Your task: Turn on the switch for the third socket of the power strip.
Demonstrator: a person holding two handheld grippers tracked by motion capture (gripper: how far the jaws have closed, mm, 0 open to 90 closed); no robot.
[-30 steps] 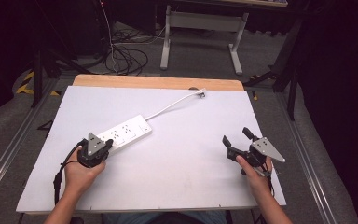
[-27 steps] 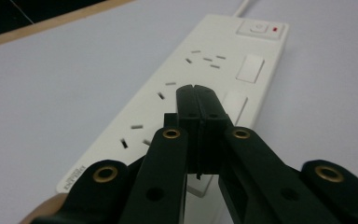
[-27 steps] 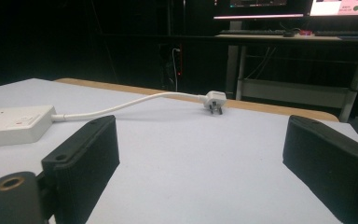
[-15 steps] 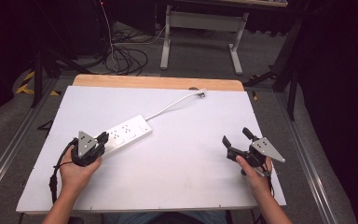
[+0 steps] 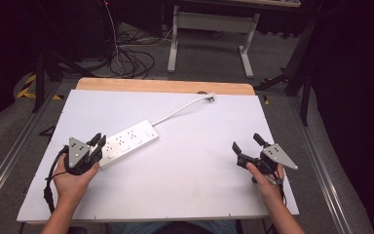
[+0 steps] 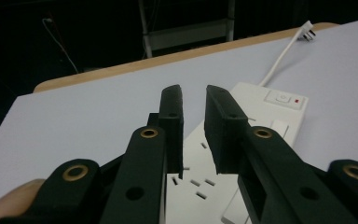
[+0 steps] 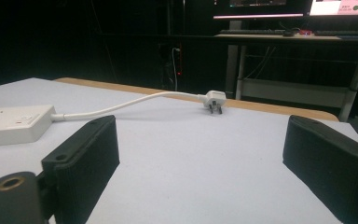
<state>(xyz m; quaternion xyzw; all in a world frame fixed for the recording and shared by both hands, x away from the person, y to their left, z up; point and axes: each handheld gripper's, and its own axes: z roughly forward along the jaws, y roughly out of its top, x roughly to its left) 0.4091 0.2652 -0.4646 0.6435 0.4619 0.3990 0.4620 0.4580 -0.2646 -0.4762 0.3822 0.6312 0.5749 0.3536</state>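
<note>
A white power strip (image 5: 126,142) lies slantwise on the left half of the white table top (image 5: 190,175). Its white cable (image 5: 175,113) runs to a plug (image 5: 210,97) near the far wooden edge. My left gripper (image 5: 98,141) sits at the strip's near end, over its sockets (image 6: 200,179), jaws a narrow gap apart and holding nothing. My right gripper (image 5: 246,142) rests low at the right of the table, wide open and empty. In the right gripper view the plug (image 7: 215,100) lies ahead between the jaws and the strip's end (image 7: 14,123) is at the left.
A bare wooden strip (image 5: 165,86) borders the table's far edge. Beyond it on the floor are tangled cables (image 5: 126,53) and a grey desk frame (image 5: 209,29). Metal rails run along both sides of the table.
My left gripper has slid a little to the left along the near end of the power strip. The right gripper and the strip have not moved.
</note>
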